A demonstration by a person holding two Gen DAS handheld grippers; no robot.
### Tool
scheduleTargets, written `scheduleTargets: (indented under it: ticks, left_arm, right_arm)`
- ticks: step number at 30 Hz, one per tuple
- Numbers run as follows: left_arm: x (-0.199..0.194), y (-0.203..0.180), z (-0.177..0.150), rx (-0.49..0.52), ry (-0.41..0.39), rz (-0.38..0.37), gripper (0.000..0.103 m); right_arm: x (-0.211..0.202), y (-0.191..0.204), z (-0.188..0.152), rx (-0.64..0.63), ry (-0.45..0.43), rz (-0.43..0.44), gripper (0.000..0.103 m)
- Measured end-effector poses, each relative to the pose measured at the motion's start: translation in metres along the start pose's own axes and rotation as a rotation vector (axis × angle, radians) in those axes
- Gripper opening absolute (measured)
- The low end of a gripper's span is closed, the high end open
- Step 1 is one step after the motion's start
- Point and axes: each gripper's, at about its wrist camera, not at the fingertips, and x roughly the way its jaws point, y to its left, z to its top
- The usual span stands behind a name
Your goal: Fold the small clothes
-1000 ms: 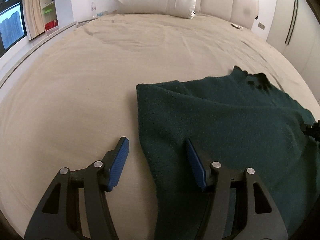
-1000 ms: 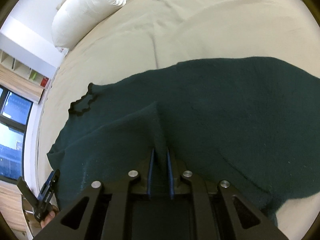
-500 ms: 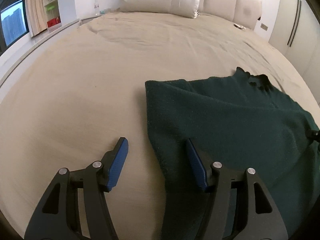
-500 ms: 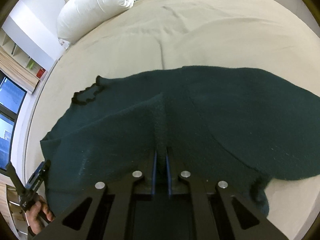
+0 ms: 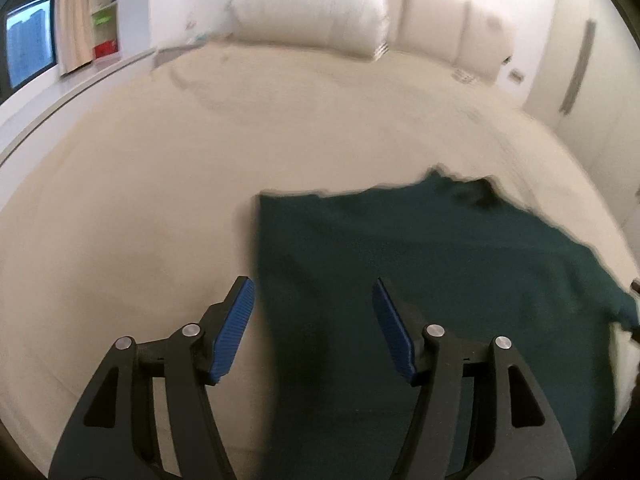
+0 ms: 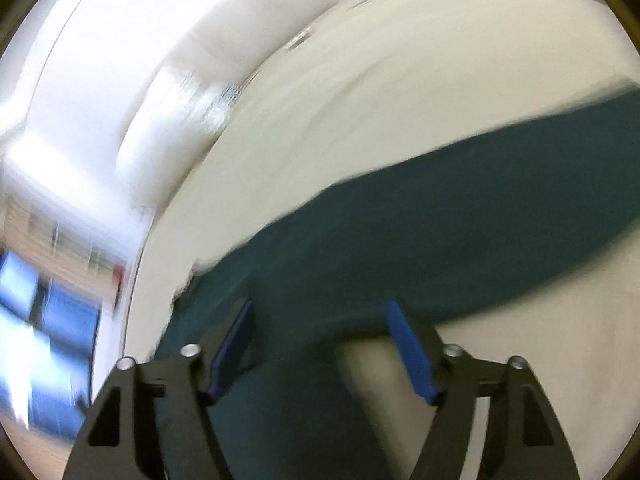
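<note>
Dark green knitted garment (image 5: 420,280) lay flat on beige bed (image 5: 140,200); soft, limp, best pinched at an edge. Left claw (image 5: 312,326) and right claw (image 6: 320,344) had just been opening, now wide, empty

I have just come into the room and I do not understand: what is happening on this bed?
A person is folding a dark green knitted garment on a beige bed sheet, with a handheld gripper in each hand. The right gripper has just opened its jaws and let go of the fabric; nothing is pinched between its blue pads now. The left gripper has also been opening and hovers over the garment's left edge, holding nothing. A white pillow lies at the head of the bed.
</note>
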Motion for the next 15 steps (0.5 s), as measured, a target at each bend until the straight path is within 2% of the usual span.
scheduleTargets:
  ticks: [2, 3, 4, 6, 12, 14, 15]
  left_arm:
    - [-0.008, -0.014, 0.001, -0.027, -0.025, -0.088, 0.078]
    - [-0.010, -0.022, 0.001, -0.049, -0.024, -0.138, 0.078]
    - [-0.009, -0.029, 0.000, -0.058, -0.015, -0.163, 0.078]
    - [-0.003, -0.045, -0.002, -0.066, 0.021, -0.208, 0.078]
    - [0.011, -0.074, -0.017, -0.099, 0.104, -0.251, 0.078]
    - [0.013, -0.082, -0.023, -0.105, 0.122, -0.256, 0.078]
    - [0.014, -0.084, -0.025, -0.109, 0.131, -0.262, 0.078]
  right_arm:
    - [-0.031, -0.059, 0.015, 0.164, -0.076, -0.036, 0.072]
    - [-0.044, -0.087, 0.020, 0.240, -0.107, -0.059, 0.072]
    - [-0.055, -0.111, 0.025, 0.307, -0.131, -0.057, 0.062]
    - [-0.066, -0.143, 0.034, 0.389, -0.157, -0.013, 0.052]
    - [-0.047, -0.155, 0.064, 0.413, -0.167, 0.027, 0.052]
    - [-0.038, -0.157, 0.072, 0.433, -0.178, 0.029, 0.048]
    - [-0.034, -0.159, 0.076, 0.441, -0.187, 0.026, 0.040]
